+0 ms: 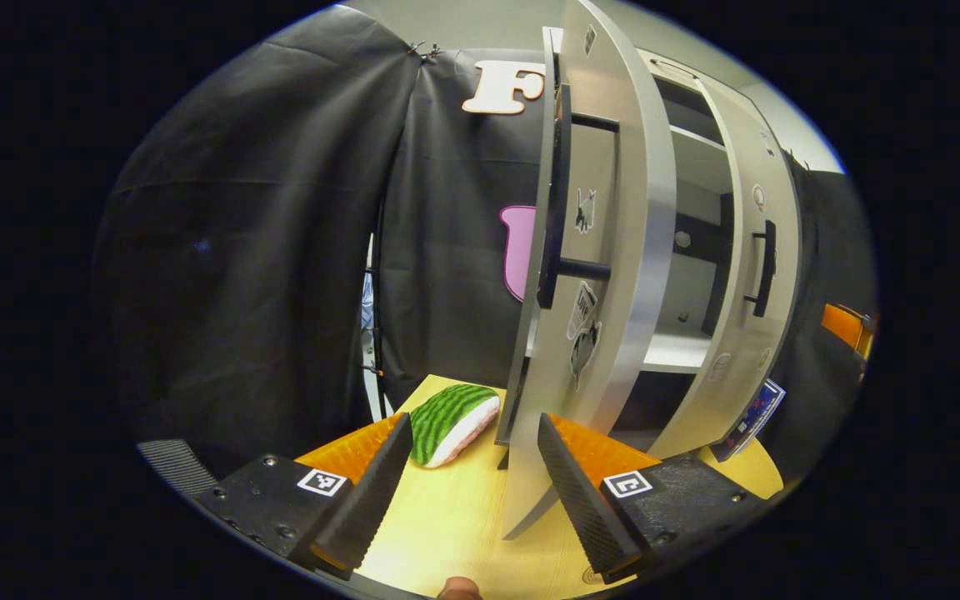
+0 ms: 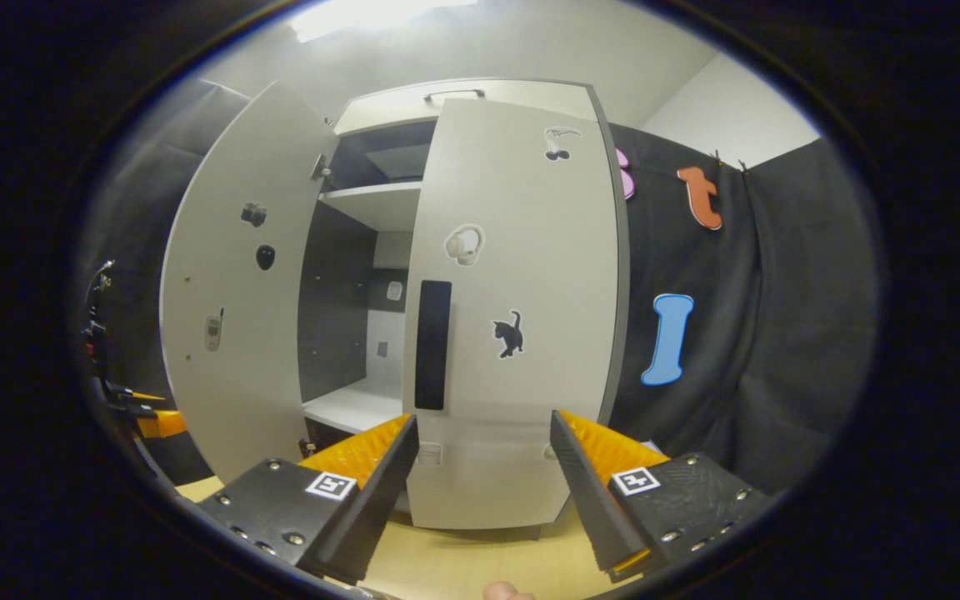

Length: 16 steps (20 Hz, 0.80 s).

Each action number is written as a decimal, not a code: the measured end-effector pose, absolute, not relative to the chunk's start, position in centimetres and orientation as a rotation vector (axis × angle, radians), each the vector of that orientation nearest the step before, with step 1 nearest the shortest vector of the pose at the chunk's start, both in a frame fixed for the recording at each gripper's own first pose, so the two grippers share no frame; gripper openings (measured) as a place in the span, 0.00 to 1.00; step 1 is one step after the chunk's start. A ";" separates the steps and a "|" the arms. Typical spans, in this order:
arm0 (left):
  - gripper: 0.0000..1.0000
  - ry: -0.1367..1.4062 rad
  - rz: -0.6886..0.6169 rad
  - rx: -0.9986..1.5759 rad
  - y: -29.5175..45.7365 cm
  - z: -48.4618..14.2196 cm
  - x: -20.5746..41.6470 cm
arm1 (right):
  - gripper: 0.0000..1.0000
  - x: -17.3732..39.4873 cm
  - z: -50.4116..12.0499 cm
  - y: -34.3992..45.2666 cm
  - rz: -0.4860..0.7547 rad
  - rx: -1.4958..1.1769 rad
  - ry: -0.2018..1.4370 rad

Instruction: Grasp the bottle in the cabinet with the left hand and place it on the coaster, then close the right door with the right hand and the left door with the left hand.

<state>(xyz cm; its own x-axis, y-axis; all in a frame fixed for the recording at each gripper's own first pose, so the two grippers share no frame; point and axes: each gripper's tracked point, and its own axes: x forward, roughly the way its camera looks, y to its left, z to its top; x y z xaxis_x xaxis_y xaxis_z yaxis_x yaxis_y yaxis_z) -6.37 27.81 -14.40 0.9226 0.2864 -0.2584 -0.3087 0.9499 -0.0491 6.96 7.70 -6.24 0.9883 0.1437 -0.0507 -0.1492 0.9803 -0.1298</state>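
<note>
The grey cabinet's left door (image 1: pixel 605 250) stands open, edge-on right in front of my left gripper (image 1: pixel 473 429). That gripper is open; the door's lower edge sits just inside its right finger (image 1: pixel 567 475). The door's black handle (image 1: pixel 559 200) is above. On the table lies a watermelon-patterned pad (image 1: pixel 453 423), beyond the left finger. My right gripper (image 2: pixel 484 425) is open and faces the right door (image 2: pixel 522 317), which is swung most of the way in, its black handle (image 2: pixel 432 343) just above the left finger. The shelf (image 2: pixel 355 408) seen through the gap is bare.
The light wooden table (image 1: pixel 447 525) carries the cabinet. A blue card (image 1: pixel 751 417) leans by the right door's foot. Black cloth hangs to the left and behind. An orange part (image 2: pixel 159 423) of the other gripper shows beside the open left door (image 2: pixel 238 292).
</note>
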 end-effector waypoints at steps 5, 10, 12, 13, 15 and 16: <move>0.96 0.254 0.255 -0.087 24.2 -14.7 -5.0 | 0.93 6.8 -5.7 4.9 0.122 -0.148 0.036; 0.96 0.270 0.156 -0.081 19.4 -15.4 -2.9 | 0.93 6.0 -5.0 1.5 0.067 -0.155 0.031; 0.96 0.280 0.111 -0.058 17.1 -15.6 -1.9 | 0.93 5.7 -4.7 0.2 0.043 -0.158 0.029; 0.96 0.280 0.092 -0.041 16.1 -15.7 -1.5 | 0.93 5.6 -4.9 -0.3 0.031 -0.158 0.030; 0.96 0.269 0.044 -0.020 13.7 -15.3 -0.8 | 0.93 5.1 -4.8 -1.4 0.011 -0.152 0.033; 0.96 0.264 0.026 -0.012 12.8 -15.2 -0.4 | 0.96 4.9 -4.7 -1.8 0.003 -0.150 0.033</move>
